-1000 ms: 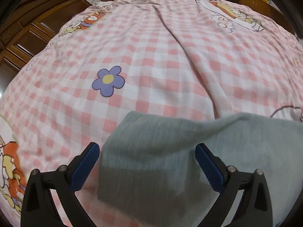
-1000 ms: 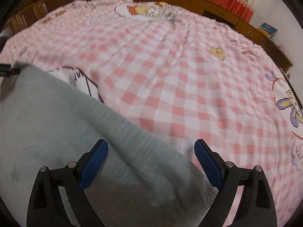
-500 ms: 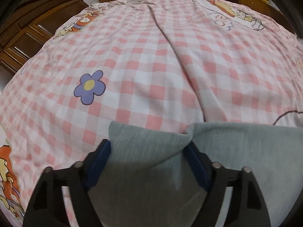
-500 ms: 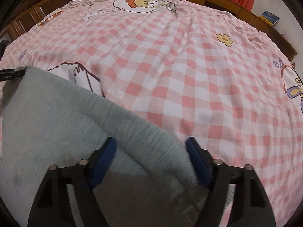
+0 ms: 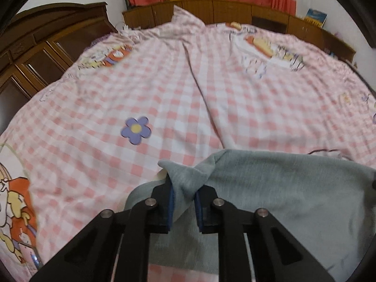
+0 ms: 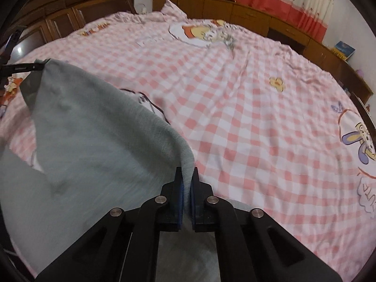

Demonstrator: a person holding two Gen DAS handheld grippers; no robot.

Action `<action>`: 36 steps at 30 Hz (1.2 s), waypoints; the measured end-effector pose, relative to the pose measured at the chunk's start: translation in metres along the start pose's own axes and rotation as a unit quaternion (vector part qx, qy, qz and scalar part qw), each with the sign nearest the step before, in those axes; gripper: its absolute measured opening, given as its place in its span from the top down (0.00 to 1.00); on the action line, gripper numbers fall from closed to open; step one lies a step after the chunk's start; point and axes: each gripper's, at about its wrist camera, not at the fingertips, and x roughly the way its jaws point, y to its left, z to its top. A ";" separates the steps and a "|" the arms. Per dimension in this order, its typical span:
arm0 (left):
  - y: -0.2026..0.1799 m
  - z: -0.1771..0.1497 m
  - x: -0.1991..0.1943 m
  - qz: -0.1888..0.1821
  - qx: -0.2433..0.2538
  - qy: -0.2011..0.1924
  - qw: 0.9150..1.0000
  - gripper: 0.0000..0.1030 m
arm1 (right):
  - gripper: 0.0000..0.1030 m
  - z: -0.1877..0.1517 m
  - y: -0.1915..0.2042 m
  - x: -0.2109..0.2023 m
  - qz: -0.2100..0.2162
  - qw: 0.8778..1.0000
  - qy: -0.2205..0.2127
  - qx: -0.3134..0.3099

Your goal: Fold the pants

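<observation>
The grey pants [image 5: 282,188] lie on a pink checked bed sheet [image 5: 188,94]. My left gripper [image 5: 184,188] is shut on one corner of the pants' far edge and holds it lifted off the sheet. My right gripper [image 6: 185,178] is shut on the other corner of the grey pants [image 6: 94,141], lifted too, so the cloth hangs stretched between both. The left gripper's tip also shows at the far left of the right wrist view [image 6: 23,67].
The checked sheet [image 6: 258,117] spreads ahead, with cartoon prints and a purple flower [image 5: 136,130]. A dark wooden wardrobe [image 5: 35,54] stands on the left. Low wooden cabinets [image 6: 270,21] and red curtains run along the far side.
Both grippers have shut on the pants' edge and lifted it off the sheet. A second ago both stood open over the flat cloth.
</observation>
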 end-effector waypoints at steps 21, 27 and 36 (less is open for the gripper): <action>0.030 -0.144 -0.150 -0.040 -0.021 -0.063 0.997 0.91 | 0.95 -0.098 0.055 -0.113 0.034 0.999 -0.025 0.004; 0.022 -0.197 -0.177 -0.063 -0.023 -0.066 0.996 0.91 | 0.95 -0.128 0.072 -0.134 0.026 0.999 -0.027 -0.015; 0.040 -0.252 -0.193 -0.056 -0.052 -0.054 0.996 0.91 | 0.95 -0.173 0.083 -0.130 0.035 0.999 -0.006 -0.013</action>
